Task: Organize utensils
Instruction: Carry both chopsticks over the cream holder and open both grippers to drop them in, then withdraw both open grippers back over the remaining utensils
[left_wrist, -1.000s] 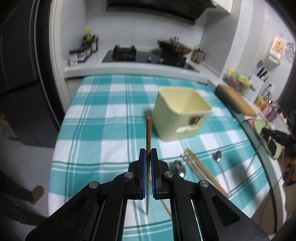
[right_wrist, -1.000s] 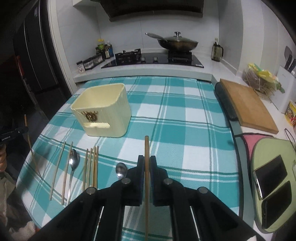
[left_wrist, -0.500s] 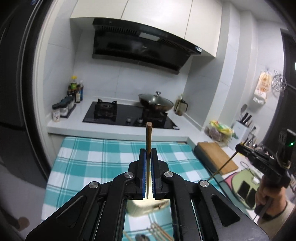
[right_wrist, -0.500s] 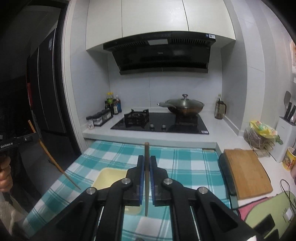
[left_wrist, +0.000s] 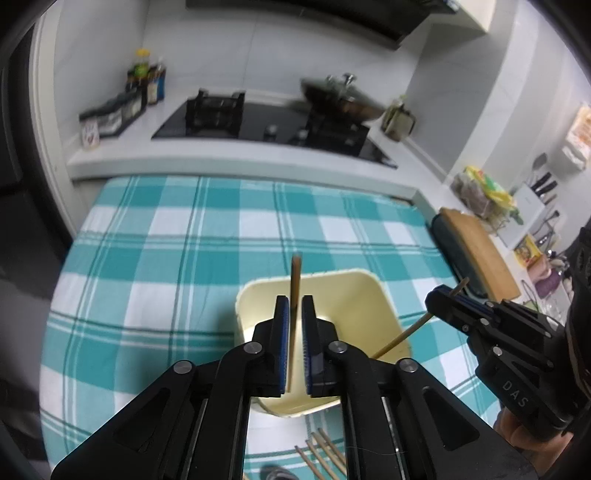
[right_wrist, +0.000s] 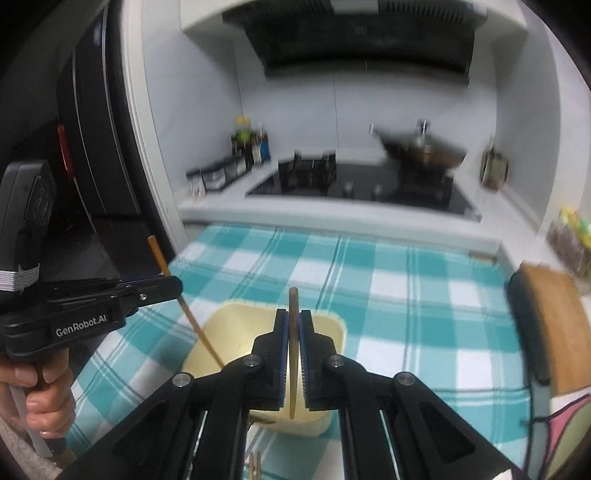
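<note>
Left hand-held gripper (left_wrist: 294, 312): jaws slightly parted around a chopstick (left_wrist: 294, 291), contact unclear; the stick runs upright between the pads, over the bin (left_wrist: 384, 306).
Bin: cream, open-topped, on the checked table (left_wrist: 184, 240).
Spare chopsticks (left_wrist: 321, 452): flat on the table, near side of the bin.
Right hand-held gripper (right_wrist: 293, 317): narrowly closed on a second chopstick (right_wrist: 293, 354), lower end angled into the bin.

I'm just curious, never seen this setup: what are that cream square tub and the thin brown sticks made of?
The cream square tub looks like moulded plastic: smooth, matte, with rounded corners. The thin brown stick in the left hand-held gripper looks like wood or bamboo, with a plain dull finish; so does the right one's.
</note>
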